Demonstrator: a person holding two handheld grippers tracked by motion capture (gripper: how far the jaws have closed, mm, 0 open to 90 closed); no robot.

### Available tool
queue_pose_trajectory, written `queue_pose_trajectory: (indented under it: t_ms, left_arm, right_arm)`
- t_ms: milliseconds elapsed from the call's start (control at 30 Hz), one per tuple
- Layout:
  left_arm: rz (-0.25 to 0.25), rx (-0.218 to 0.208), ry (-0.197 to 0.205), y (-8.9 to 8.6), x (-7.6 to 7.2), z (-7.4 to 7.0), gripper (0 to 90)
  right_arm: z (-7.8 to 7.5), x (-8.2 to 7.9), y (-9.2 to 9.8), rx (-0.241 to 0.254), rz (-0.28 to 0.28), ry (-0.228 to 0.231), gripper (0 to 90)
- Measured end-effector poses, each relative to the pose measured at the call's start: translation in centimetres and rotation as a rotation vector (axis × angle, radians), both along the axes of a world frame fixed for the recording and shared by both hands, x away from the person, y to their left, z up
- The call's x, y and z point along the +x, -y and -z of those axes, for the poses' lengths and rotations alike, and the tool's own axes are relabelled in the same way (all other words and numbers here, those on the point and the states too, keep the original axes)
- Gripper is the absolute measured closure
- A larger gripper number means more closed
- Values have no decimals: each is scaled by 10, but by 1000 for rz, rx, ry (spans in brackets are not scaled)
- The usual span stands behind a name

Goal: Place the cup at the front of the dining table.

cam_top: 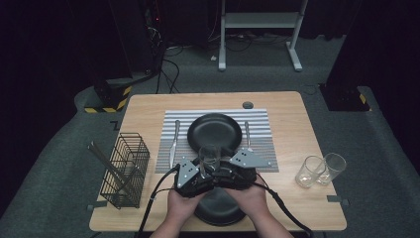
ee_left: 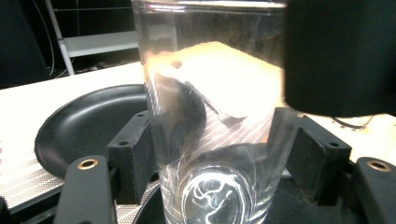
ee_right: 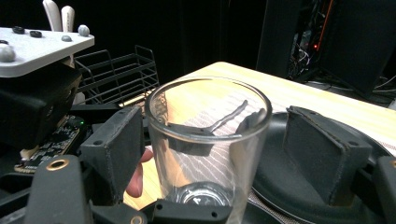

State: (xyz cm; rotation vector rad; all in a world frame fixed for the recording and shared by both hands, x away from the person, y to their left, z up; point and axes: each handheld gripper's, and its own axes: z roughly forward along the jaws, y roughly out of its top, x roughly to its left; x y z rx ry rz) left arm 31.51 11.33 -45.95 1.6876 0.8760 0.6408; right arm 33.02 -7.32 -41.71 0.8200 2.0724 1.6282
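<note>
My left tool (ee_left: 219,154) clenched the upright glass (ee_left: 212,116) at lower centre of the high view, over the near black plate (cam_top: 218,210). My right tool (ee_right: 224,154) stood released around the glass (ee_right: 208,144), pads apart from it.

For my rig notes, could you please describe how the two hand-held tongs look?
Both the left tongs and right tongs are black, each topped by a grey three-cornered plate with dark studs. Black cables trail from them. The square black pads sit on arms with brass-ringed holes.
</note>
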Motion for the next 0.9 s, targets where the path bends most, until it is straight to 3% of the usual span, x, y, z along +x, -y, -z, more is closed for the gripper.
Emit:
queue_pose_trajectory:
  t_ms: [500,900]
  left_arm:
    - [-43,-11,14,-4,3,-1,313]
    - [-72,-8,28,-11,4,0,313]
  right_arm:
    - [1,-2,11,11,13,5,207]
    - [2,-2,17,-33,48,24,207]
